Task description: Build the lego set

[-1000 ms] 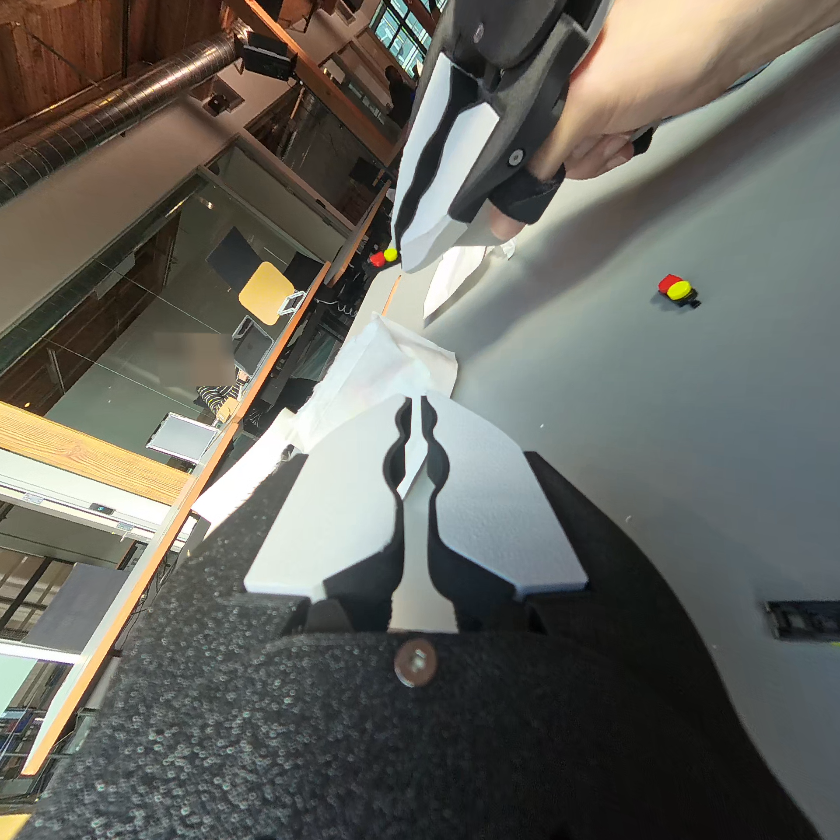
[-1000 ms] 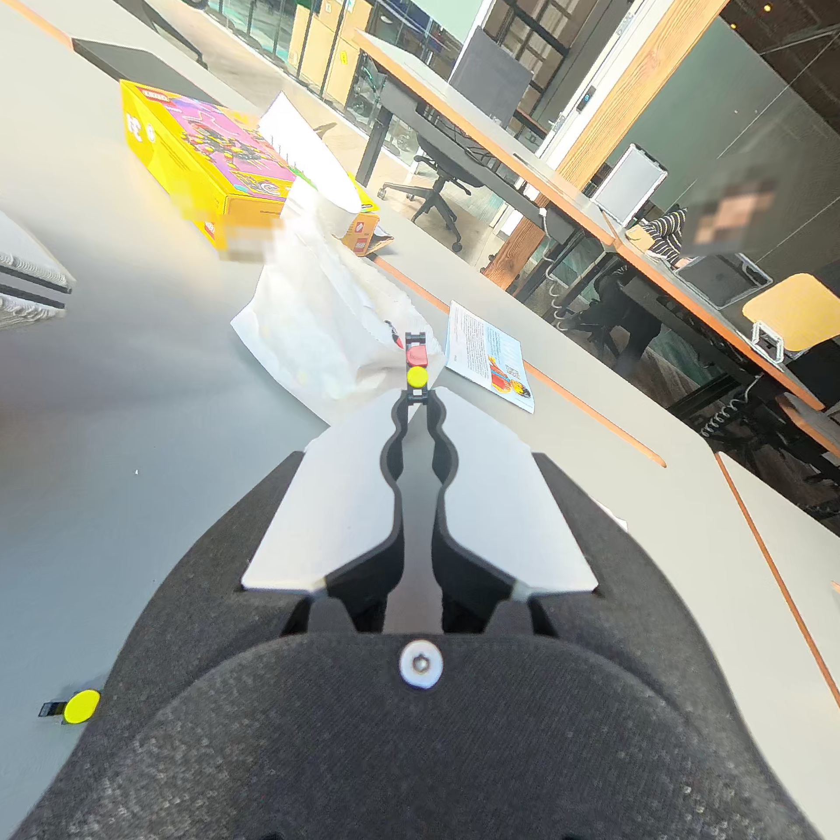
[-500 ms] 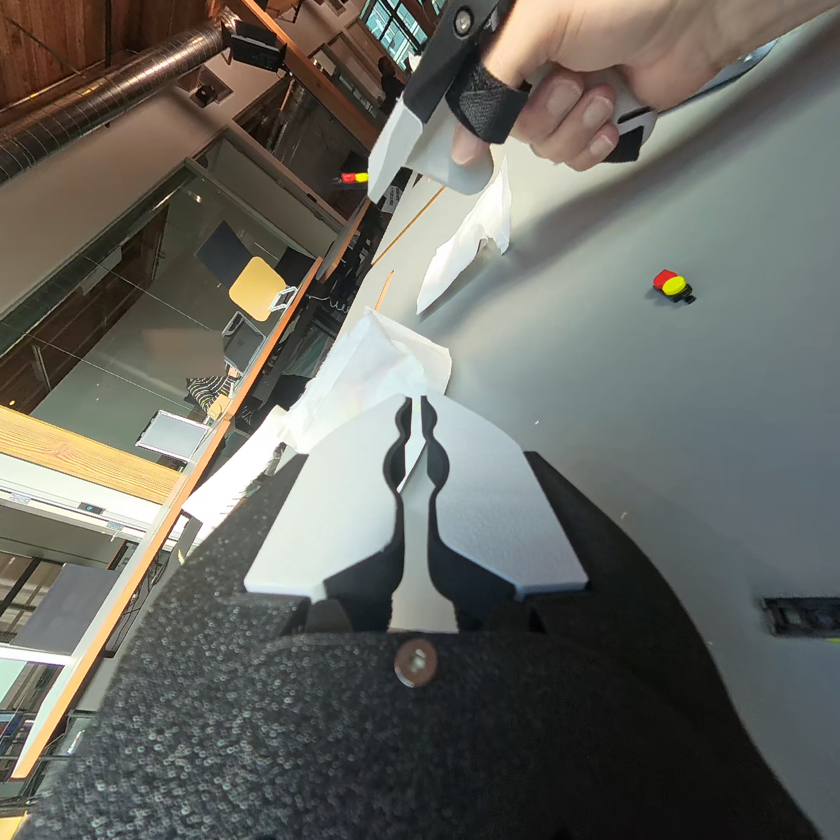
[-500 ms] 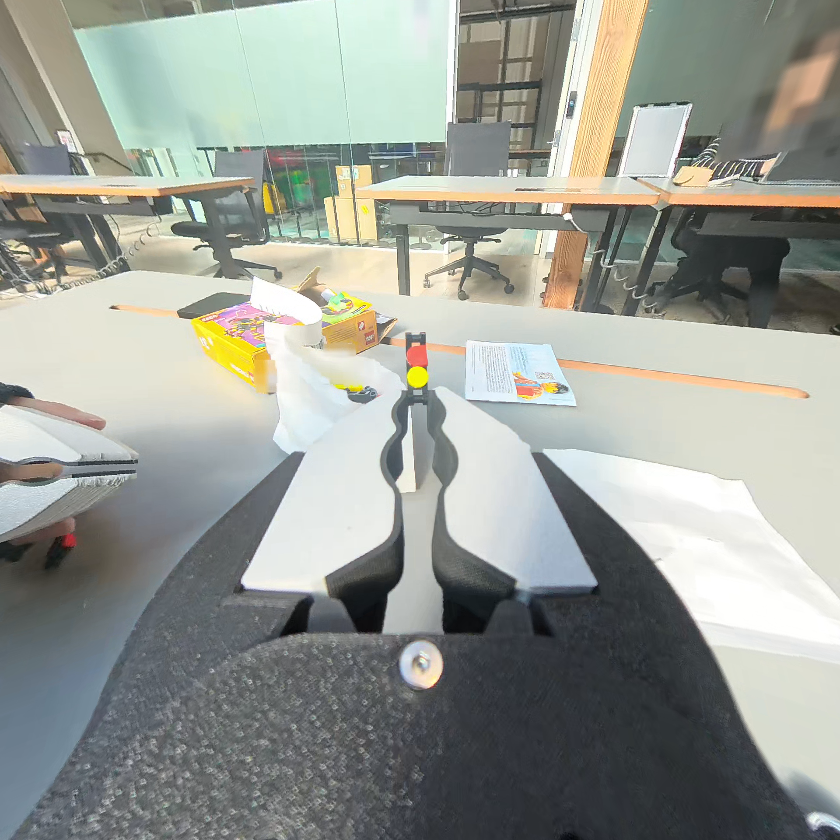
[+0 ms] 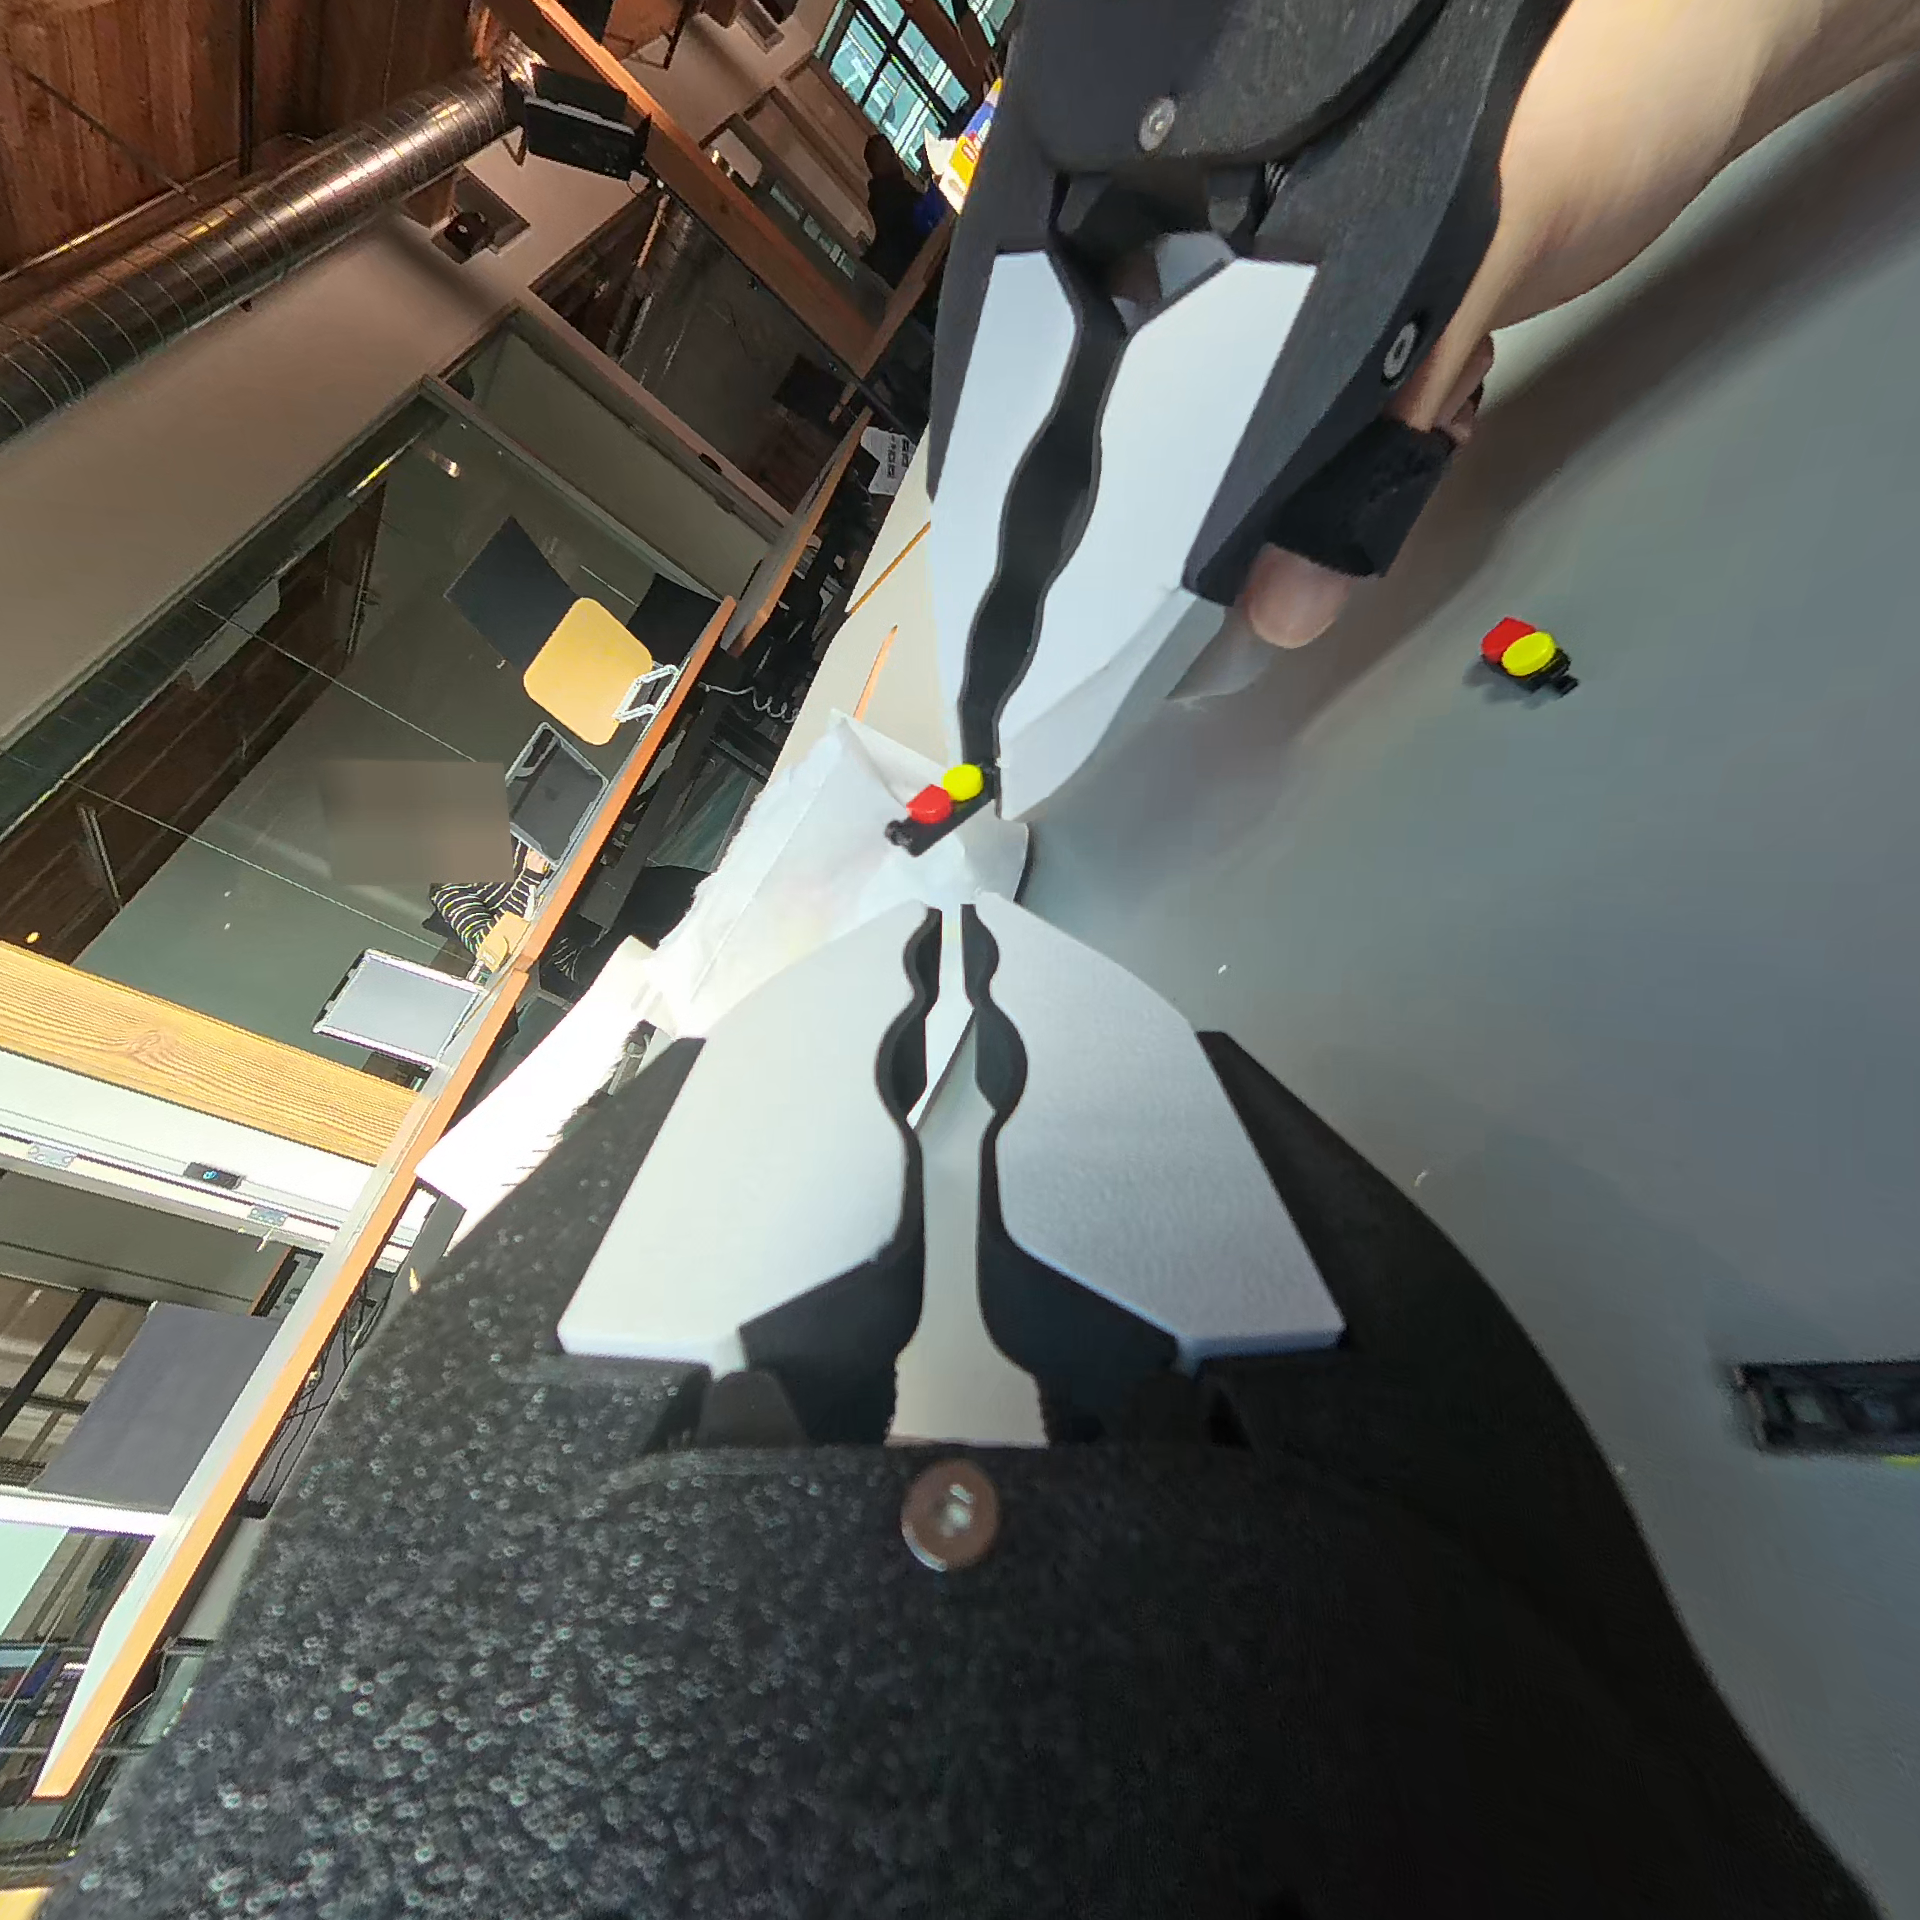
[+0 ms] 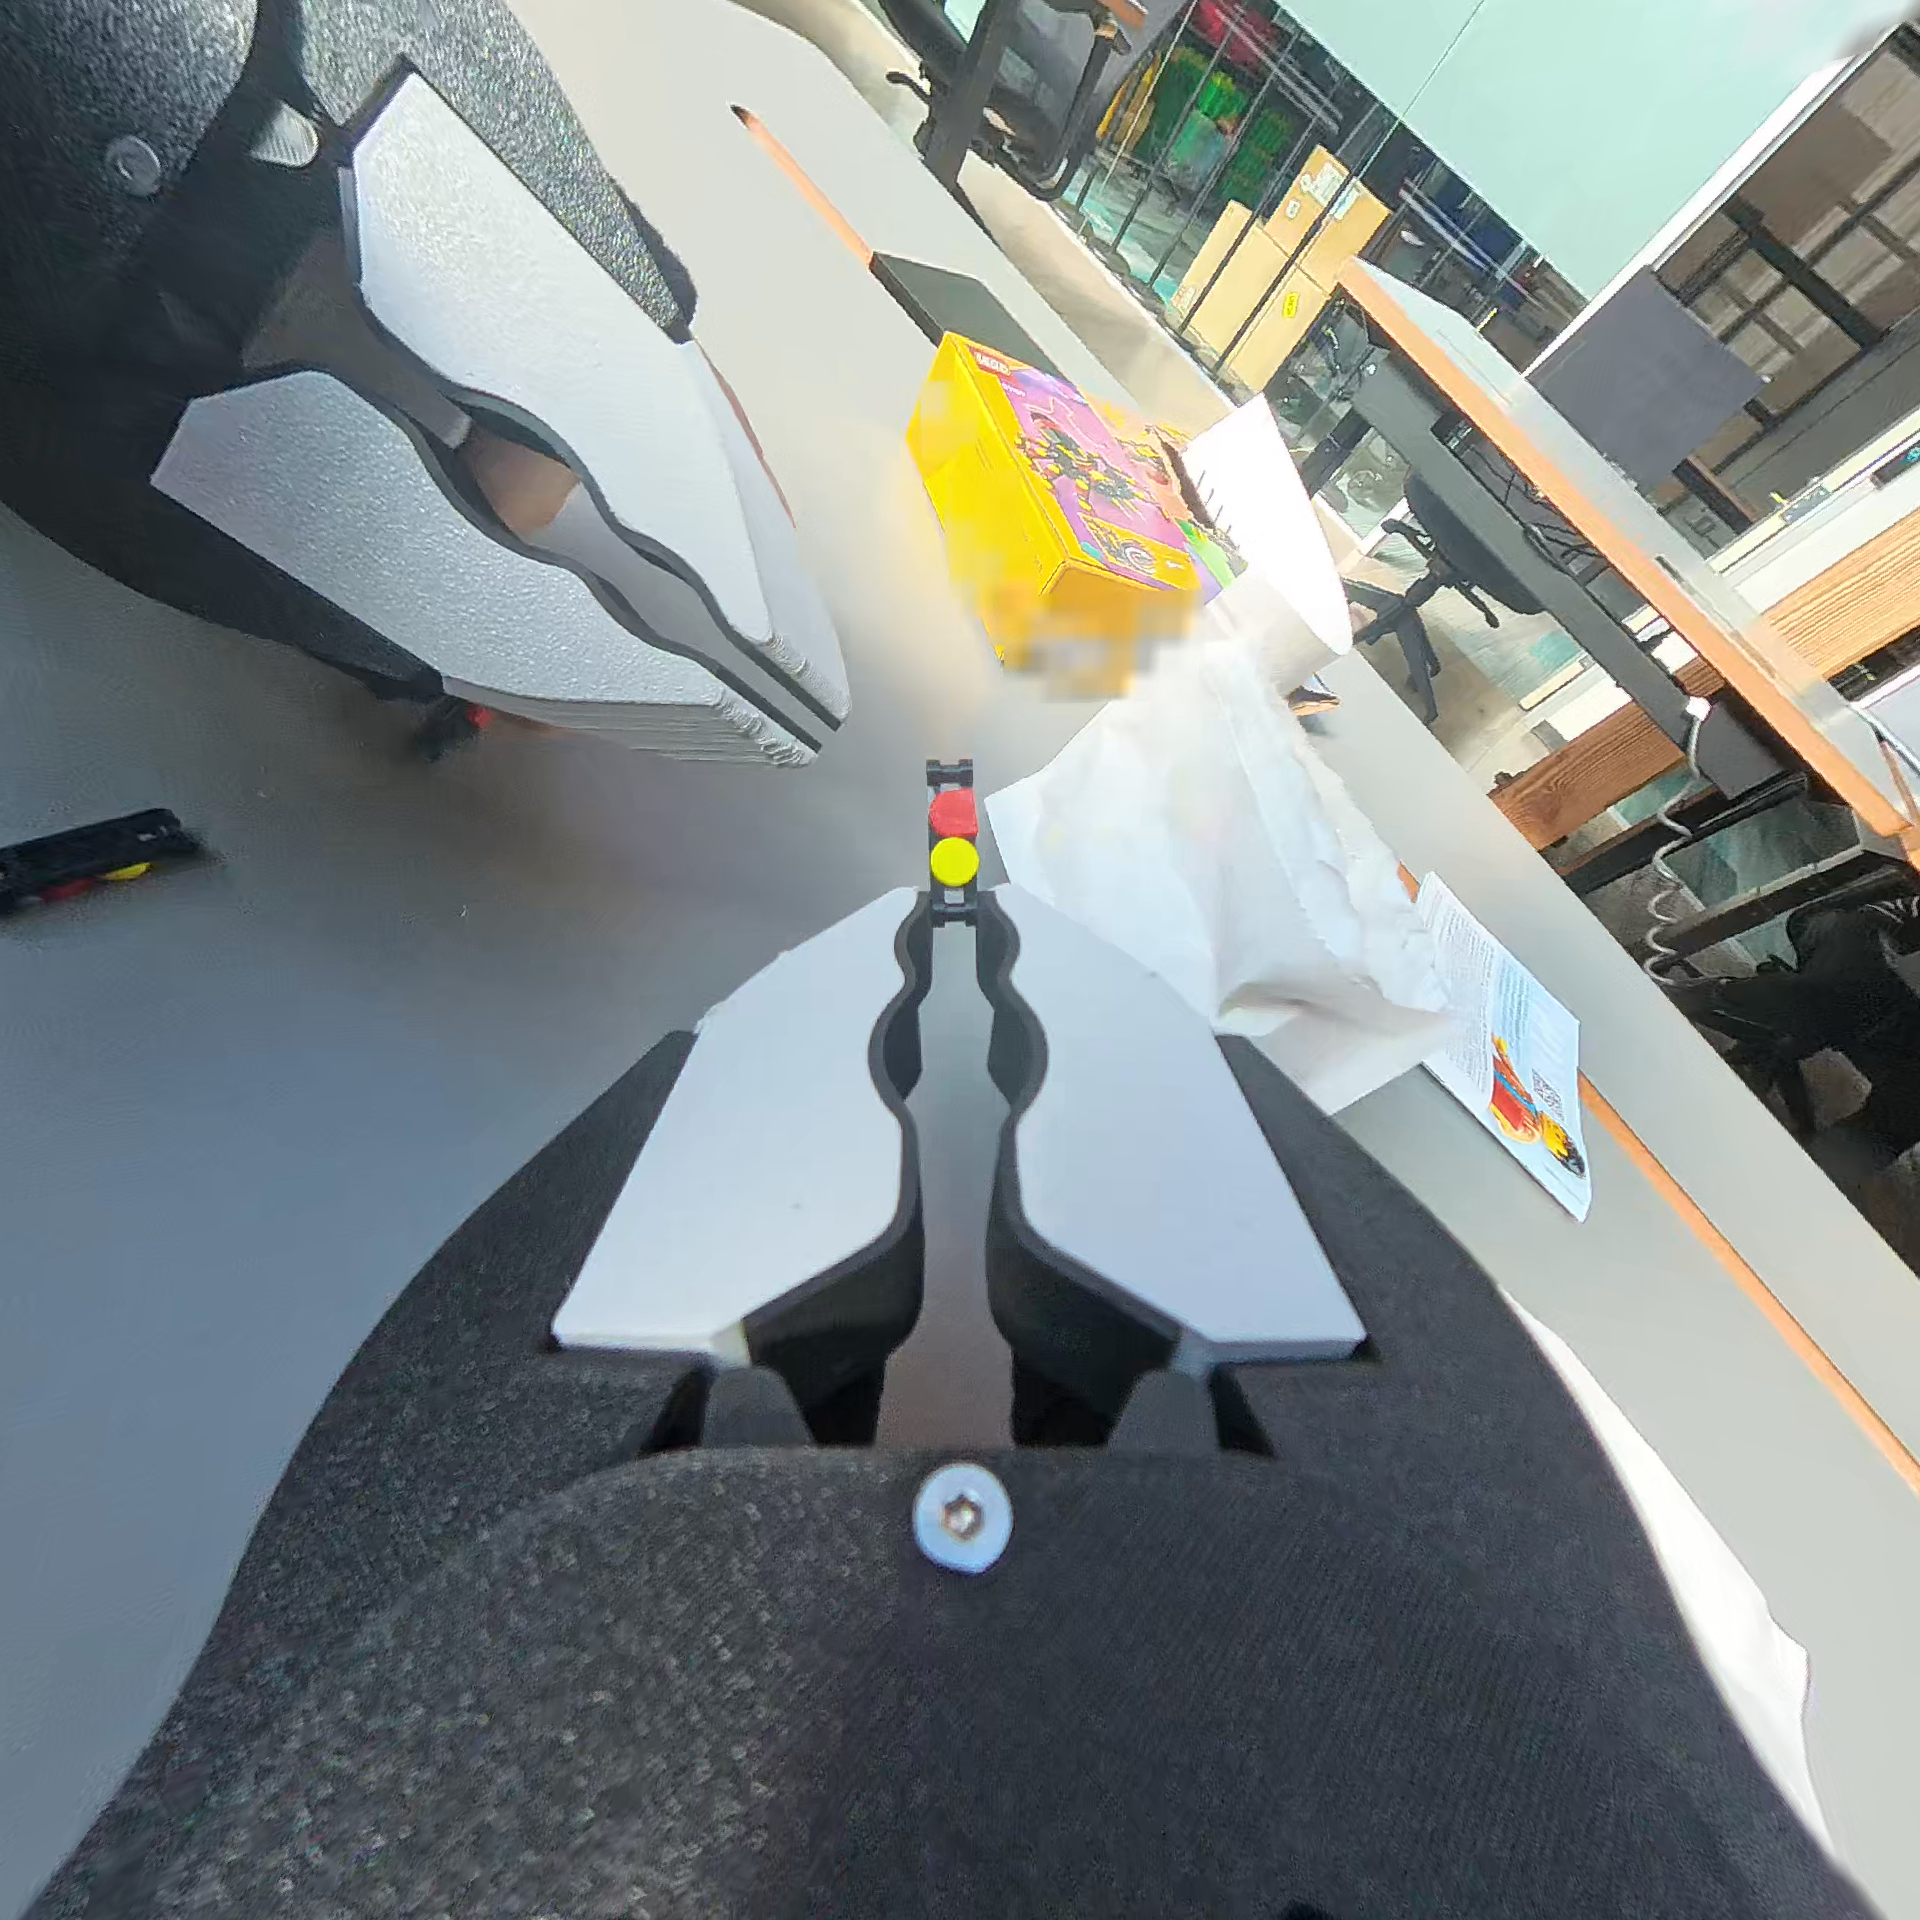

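The right gripper [image 6: 948, 914] pinches a black lego strip [image 6: 951, 831], long axis pointing forward; the left gripper [image 5: 951, 920], clenched empty, faces it tip-to-tip.

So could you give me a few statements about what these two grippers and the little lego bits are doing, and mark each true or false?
1. The right gripper grips a small black piece with red and yellow studs. True.
2. The left gripper holds a lego piece. False: it is shut, with nothing visible in it.
3. A second red-and-yellow piece lies on the grey table. True.
4. The yellow box is in the right gripper. False: it rests on the table, farther off.
5. The white bag sits next to the yellow box. True.
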Tool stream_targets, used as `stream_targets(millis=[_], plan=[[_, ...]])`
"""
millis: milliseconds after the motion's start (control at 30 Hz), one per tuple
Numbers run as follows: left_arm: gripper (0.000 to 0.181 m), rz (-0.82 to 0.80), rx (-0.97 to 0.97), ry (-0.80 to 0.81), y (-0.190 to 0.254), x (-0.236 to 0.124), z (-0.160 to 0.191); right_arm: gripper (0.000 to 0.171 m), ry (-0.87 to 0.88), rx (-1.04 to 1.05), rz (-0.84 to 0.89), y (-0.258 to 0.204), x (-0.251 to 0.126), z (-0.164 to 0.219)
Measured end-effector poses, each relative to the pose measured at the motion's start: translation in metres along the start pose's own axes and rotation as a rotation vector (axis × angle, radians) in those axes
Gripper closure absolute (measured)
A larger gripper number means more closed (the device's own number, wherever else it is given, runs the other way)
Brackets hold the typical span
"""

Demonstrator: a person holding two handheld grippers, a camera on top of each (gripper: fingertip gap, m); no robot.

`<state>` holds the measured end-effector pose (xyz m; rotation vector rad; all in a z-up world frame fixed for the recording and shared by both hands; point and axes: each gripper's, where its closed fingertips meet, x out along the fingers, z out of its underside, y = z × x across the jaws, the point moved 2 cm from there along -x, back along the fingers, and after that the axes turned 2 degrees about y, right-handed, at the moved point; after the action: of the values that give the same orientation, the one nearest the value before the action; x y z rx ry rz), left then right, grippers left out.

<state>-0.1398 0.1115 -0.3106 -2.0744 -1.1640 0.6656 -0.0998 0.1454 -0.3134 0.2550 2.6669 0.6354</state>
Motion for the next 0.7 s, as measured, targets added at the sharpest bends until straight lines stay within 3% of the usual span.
stream_targets(millis=[267,533,700], plan=[[0.178,0.023,-0.006,-0.016,0.003,0.002,0.003,0.164,-0.028,-0.070,-0.017,-0.006,0.003,0.004],[0.160,0.107,-0.015,-0.043,0.016,0.007,0.008,0.164,0.043,-0.199,-0.059,-0.010,-0.008,-0.002],[0.160,0.087,0.023,0.004,0.016,0.004,0.000,0.164,0.006,-0.301,-0.057,-0.019,-0.003,0.002]])
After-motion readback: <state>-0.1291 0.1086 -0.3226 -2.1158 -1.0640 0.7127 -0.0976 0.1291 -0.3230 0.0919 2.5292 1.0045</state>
